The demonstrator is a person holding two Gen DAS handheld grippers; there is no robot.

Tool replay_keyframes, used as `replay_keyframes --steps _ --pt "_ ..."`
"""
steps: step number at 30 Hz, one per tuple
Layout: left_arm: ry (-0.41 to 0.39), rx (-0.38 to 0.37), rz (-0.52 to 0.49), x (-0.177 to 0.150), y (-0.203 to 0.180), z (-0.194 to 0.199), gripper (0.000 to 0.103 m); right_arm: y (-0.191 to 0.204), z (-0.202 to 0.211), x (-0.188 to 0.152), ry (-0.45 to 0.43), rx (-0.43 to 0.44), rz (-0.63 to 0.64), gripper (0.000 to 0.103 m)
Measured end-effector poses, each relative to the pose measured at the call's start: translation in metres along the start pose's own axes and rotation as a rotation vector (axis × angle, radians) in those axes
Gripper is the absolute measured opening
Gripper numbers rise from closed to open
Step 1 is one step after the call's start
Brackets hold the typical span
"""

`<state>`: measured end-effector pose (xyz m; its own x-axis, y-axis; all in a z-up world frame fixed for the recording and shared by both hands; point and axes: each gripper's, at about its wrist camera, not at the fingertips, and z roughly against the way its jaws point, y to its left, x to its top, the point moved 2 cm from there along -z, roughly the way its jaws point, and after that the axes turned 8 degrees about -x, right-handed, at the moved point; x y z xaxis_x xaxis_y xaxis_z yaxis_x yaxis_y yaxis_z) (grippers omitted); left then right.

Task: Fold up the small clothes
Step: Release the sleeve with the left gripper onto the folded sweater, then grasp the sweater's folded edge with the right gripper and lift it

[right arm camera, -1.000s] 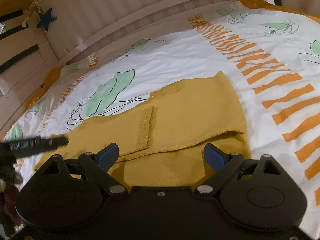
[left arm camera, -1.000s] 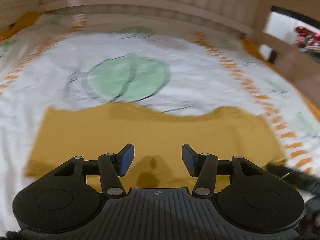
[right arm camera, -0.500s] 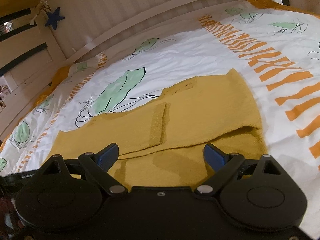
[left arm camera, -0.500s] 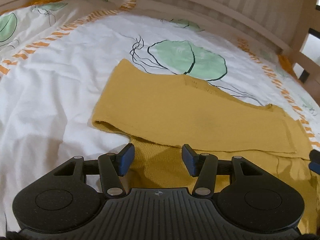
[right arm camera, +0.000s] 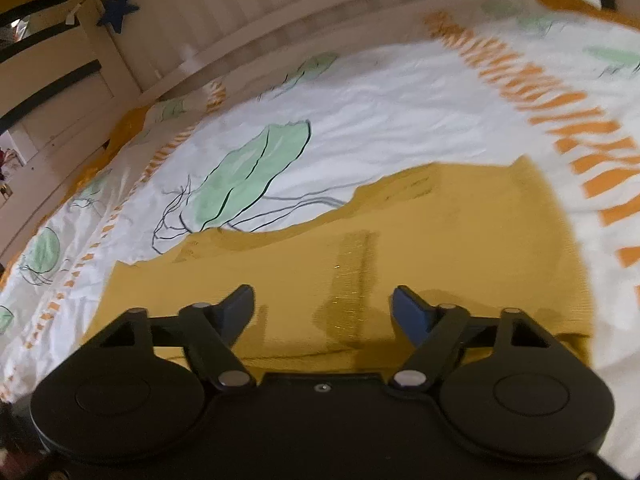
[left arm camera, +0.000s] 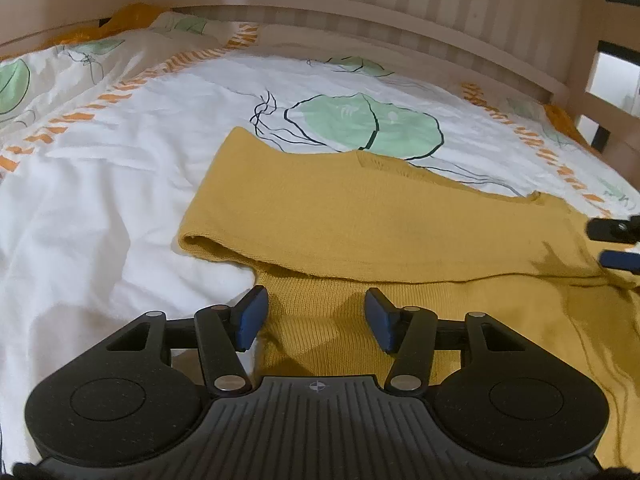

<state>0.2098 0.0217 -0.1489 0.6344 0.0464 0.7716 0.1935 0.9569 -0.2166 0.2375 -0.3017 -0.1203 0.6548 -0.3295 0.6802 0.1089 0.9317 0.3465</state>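
A mustard-yellow knitted garment (left arm camera: pixel 384 232) lies flat on a white bedsheet (left arm camera: pixel 100 208) printed with green leaf shapes and orange dashes; its fine ribbed knit shows nearest the cameras. One panel is folded over the body, leaving a rolled, rounded edge at the garment's left end and a straight hem line running across it. A ribbed cuff band (right arm camera: pixel 354 280) crosses the fabric in the right wrist view. The left gripper (left arm camera: pixel 316 316) hovers over the garment's near left corner, jaws released and empty; the right gripper (right arm camera: pixel 324 312) stands over the cuff band, jaws likewise spread and holding nothing. Bare sheet surrounds the garment; a slatted wooden rail (left arm camera: pixel 360 4) bounds the sheet's far side.
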Motion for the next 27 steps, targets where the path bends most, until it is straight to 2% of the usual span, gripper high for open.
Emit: replay_keyframes --steps 5,7,8,9,10,11,12,21,24,27 --pt "-0.003 -0.002 0.001 -0.001 0.0 0.0 0.053 0.004 -0.015 -0.002 0.029 -0.02 -0.028 0.074" --pt "-0.005 -0.005 0.004 -0.002 0.0 0.0 0.053 0.007 -0.016 -0.002 0.03 -0.033 -0.017 0.064" --pt "-0.007 -0.006 0.004 -0.002 0.001 0.0 0.053 0.009 -0.016 -0.001 0.033 -0.036 -0.007 0.054" --pt "-0.008 -0.006 0.003 -0.002 0.0 0.0 0.053 0.01 -0.017 0.0 0.042 -0.027 0.001 0.037" --pt "-0.01 -0.006 0.002 -0.003 0.0 0.0 0.053 0.012 -0.019 0.001 0.057 -0.009 0.0 0.027" --pt "-0.01 -0.005 0.001 -0.003 0.0 0.001 0.053 0.012 -0.019 0.002 0.073 0.015 -0.011 0.02" --pt "-0.01 -0.005 0.0 -0.003 0.0 0.0 0.053 0.014 -0.019 0.003 0.078 0.032 -0.018 0.017" --pt "-0.012 -0.009 0.004 -0.003 0.002 0.001 0.053 0.065 0.017 0.037 -0.004 0.089 0.145 0.016" --pt "-0.013 -0.01 0.004 -0.003 0.002 0.001 0.054 0.068 0.03 0.053 -0.038 0.093 0.159 0.016" --pt "-0.013 -0.01 0.005 -0.003 0.002 0.001 0.054 0.061 0.036 0.064 -0.061 0.058 0.167 0.016"
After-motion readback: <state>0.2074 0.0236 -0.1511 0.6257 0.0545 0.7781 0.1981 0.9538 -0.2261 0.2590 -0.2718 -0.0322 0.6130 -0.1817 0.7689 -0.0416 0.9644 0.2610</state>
